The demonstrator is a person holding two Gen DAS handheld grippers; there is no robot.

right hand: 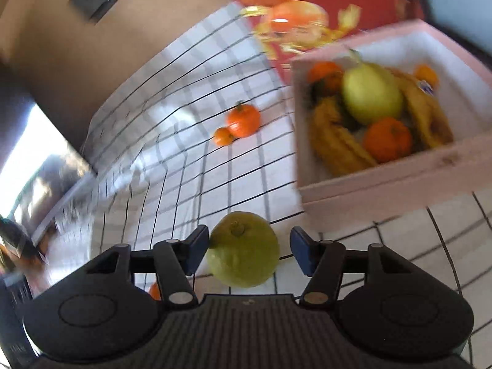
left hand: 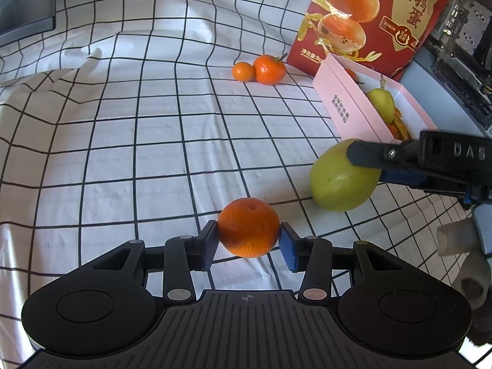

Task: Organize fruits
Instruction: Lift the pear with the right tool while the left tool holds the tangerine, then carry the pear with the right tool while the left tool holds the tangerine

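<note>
Your left gripper [left hand: 249,241] is clamped on an orange [left hand: 249,227], both pads touching it, held just above the cloth [left hand: 138,141]. Your right gripper [right hand: 249,252] reaches in level from the right around a guava [right hand: 243,249]; its left pad touches the fruit, while the right pad seems to stand slightly off, though that view is blurred. Only the right wrist view shows inside the pink box [right hand: 384,184]: bananas [right hand: 335,141], another guava and oranges. Farther back, two loose oranges [left hand: 259,69] sit touching beside a red bag [left hand: 375,15].
</note>
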